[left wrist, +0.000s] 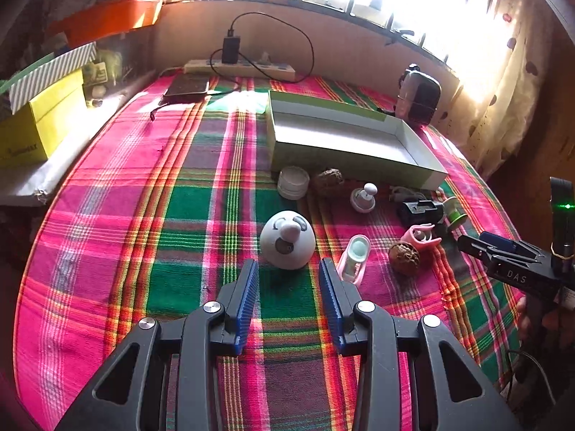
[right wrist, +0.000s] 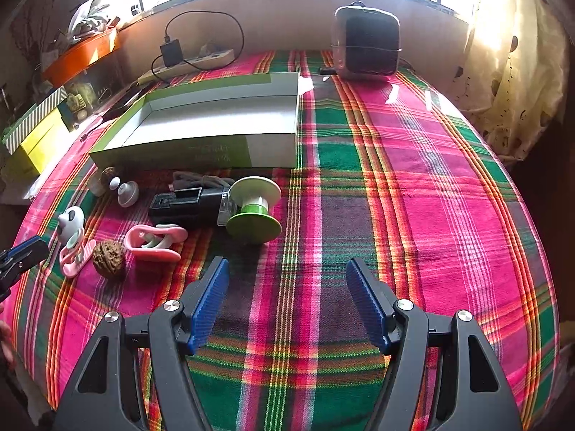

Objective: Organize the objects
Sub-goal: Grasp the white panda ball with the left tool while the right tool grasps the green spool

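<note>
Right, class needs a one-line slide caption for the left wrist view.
Open left gripper hovers over plaid cloth near a white round toy, with the empty box beyond.

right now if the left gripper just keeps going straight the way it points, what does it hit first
Most likely the white panda-face toy: it sits just ahead of the open left gripper, centred between its fingers. Depth is unclear, so the plaid cloth might come first.
</note>
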{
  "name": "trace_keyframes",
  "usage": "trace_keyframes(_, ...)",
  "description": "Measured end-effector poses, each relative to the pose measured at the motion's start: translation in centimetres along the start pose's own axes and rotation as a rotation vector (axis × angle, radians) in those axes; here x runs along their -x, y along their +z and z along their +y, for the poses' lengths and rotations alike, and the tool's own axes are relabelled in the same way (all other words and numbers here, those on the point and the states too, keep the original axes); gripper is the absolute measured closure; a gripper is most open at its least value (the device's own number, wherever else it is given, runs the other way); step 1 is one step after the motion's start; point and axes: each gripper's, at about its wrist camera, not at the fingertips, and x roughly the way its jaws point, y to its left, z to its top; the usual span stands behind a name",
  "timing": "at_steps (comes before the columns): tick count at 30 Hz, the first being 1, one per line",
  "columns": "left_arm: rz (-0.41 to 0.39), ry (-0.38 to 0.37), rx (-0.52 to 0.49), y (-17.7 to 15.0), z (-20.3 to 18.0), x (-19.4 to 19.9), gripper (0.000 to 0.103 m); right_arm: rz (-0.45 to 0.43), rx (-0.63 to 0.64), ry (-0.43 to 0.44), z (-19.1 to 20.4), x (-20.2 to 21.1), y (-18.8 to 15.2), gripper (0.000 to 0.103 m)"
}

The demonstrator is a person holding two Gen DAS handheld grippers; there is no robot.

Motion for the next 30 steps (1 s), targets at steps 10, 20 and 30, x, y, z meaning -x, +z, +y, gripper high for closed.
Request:
trace_keyframes(10,0.040,0.003,-0.011,1.9,0.5,-2.8,0.068,0.019,0.015,-0.004,0.0,-1.5,1.2,0.035)
trace_keyframes(20,0.068,0.002,-0.019,2.9,-0.1,-4.4,0.064,0.031,0.021,-0.024,0.0,-2.7,2.4,0.035)
trace_keyframes(30,0.053,0.028,-0.018,3.4,-0.2,-4.9,0.064,0.011,0.037,-0.020,-0.4,-2.9,2.5,0.035)
